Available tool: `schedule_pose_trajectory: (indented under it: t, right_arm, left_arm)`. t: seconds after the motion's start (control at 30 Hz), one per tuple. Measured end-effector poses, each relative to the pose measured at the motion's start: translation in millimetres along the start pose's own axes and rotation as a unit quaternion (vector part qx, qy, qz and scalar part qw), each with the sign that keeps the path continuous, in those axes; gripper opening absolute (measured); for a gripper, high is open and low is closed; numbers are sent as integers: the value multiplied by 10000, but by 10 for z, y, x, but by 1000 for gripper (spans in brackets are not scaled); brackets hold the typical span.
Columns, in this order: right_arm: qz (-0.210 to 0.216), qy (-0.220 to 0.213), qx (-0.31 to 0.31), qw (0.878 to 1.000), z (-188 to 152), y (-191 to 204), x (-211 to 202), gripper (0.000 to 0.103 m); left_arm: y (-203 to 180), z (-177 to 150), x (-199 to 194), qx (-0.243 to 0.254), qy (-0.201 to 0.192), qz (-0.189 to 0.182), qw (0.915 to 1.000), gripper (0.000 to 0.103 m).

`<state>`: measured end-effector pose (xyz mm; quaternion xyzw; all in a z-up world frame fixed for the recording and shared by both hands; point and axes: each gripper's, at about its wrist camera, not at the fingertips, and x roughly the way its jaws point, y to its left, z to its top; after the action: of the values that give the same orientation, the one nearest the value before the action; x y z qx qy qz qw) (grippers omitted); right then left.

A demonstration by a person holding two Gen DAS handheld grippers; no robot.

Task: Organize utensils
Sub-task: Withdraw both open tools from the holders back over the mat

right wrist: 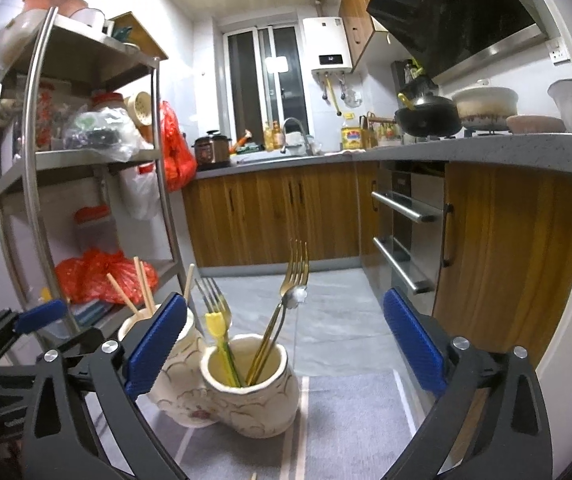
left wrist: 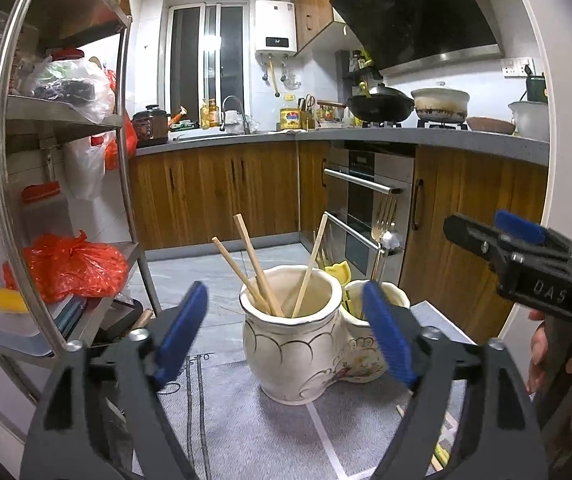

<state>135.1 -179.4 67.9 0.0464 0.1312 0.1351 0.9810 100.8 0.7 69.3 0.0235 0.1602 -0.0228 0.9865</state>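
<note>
Both tongs (left wrist: pixel 286 332) (right wrist: pixel 286 348) agape, level, empty.

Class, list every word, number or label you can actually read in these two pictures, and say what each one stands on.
"DAS": raised letters on the right tool's black body, seen from the left wrist view.
"32": apparently, on the water heater's lit display; small, so unsure.
Oil bottle label: printed, too blurred to read.
Grey mat: dark marks near its edge, not legible.
Ceramic holder: drawings only, no words.
</note>
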Motion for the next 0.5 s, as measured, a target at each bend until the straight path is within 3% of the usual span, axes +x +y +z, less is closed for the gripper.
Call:
schedule_pose_trajectory:
  t: [0.13, 0.5]
  right_arm:
    - [-105, 135, -79, 9998, -48, 10, 6, 98]
    - [-38, 368, -147, 9992, -239, 79, -117, 98]
  left_arm:
    - [14, 3, -89, -88, -79, 13, 9999, 97]
    - [36, -159, -296, -135, 31, -101, 9999, 97]
